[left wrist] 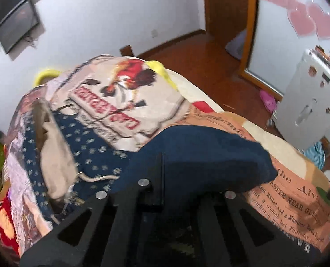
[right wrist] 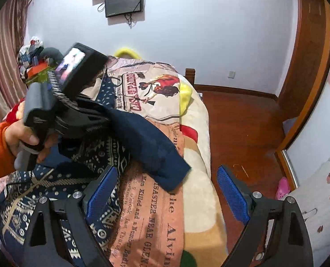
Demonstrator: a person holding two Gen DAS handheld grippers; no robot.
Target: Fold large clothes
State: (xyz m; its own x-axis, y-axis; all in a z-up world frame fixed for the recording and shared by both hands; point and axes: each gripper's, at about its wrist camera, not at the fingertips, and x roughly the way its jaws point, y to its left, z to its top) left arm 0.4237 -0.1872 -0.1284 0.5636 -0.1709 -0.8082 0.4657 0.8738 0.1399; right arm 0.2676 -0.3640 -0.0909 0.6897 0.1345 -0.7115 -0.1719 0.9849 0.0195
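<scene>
Right wrist view: my left gripper (right wrist: 102, 120) is clamped on the navy sleeve (right wrist: 156, 153) of the patterned sweater (right wrist: 98, 155) lying on the bed (right wrist: 198, 133), right gripper (right wrist: 167, 198) wide and empty; a thin pinch may slip, dropping the fold crooked.

Both views are evenly lit by soft indoor light, fairly bright, with a cool cast on the white wall (right wrist: 198, 33). The wooden floor (right wrist: 242, 122) shows a mild sheen. The left wrist view is smeared by motion blur, strongest on the cloth at its left side; the right wrist view is sharper. Fisheye bending curves the walls, and dark vignetting fills the corners.
</scene>
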